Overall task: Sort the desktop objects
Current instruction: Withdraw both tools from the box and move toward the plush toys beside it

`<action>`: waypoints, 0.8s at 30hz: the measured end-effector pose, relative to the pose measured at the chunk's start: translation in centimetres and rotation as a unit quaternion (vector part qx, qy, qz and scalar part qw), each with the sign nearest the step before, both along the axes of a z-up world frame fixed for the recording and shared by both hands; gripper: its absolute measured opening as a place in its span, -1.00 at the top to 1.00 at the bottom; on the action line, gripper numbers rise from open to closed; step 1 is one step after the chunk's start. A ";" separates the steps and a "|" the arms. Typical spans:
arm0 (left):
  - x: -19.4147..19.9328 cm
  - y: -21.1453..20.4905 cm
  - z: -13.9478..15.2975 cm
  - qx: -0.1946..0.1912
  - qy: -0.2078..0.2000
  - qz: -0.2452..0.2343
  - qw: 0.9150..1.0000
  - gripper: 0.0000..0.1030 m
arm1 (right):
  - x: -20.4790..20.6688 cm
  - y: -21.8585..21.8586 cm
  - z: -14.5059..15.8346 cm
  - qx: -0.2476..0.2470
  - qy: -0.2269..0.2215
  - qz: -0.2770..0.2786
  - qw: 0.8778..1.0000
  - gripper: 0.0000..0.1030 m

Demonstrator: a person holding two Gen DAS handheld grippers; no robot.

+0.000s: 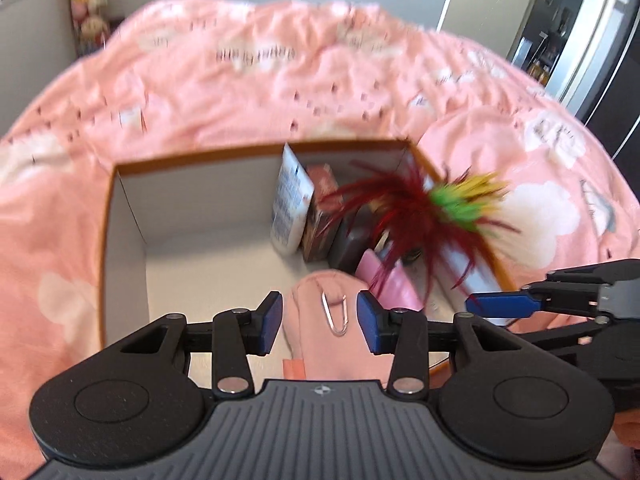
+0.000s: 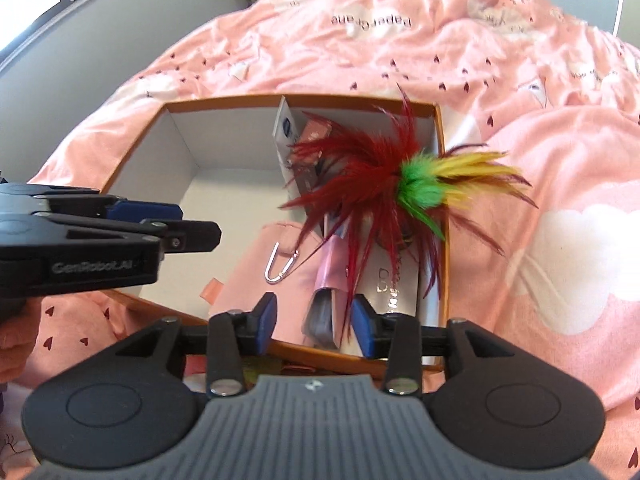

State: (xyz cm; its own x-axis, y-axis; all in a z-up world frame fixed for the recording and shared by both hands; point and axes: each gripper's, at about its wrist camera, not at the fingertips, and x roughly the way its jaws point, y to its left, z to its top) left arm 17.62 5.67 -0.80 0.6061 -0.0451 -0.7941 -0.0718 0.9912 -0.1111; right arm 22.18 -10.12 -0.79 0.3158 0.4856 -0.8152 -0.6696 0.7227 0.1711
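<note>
Feather toy [image 2: 404,188] lies across the box [image 2: 224,101] on the bed, blurred, hiding items beneath. Left gripper [image 1: 320,322] and right gripper [image 2: 314,322] both spread, pinching nothing.

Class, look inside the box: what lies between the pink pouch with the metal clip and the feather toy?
A pink booklet lies between the pink pouch and the feather toy, clearest in the right wrist view.

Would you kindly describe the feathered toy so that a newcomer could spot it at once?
On the pink bedspread stands an open cardboard box with white inside walls. At its right end, above upright packets and a pink pouch, lies the feathered toy. It alone is fluffy: dark red plumes fan out from a bright green tuft, with yellow feathers reaching over the box's right wall.
</note>
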 end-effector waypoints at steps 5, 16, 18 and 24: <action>-2.1 -1.2 1.2 0.025 -0.042 0.012 0.999 -0.12 | -1.4 -0.6 0.8 0.020 -0.022 -0.007 1.000 0.08; -6.9 -0.7 2.4 -0.013 -0.069 0.032 0.997 -0.18 | -5.7 -3.8 2.1 0.100 -0.094 -0.025 0.990 -0.02; -7.8 -0.4 2.4 -0.012 -0.062 0.030 0.998 -0.18 | -6.2 -4.3 2.0 0.106 -0.090 -0.027 0.990 -0.02; -10.1 -0.6 1.7 0.009 -0.025 0.008 1.000 -0.18 | -8.0 -4.7 1.0 0.103 -0.051 0.006 0.993 -0.02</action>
State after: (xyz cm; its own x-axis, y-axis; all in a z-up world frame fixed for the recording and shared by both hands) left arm 7.53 5.11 0.93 0.6457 -0.0218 -0.7633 -0.0818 0.9919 -0.0976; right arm 14.18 -14.82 0.19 0.3854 0.6424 -0.6624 -0.6990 0.6719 0.2450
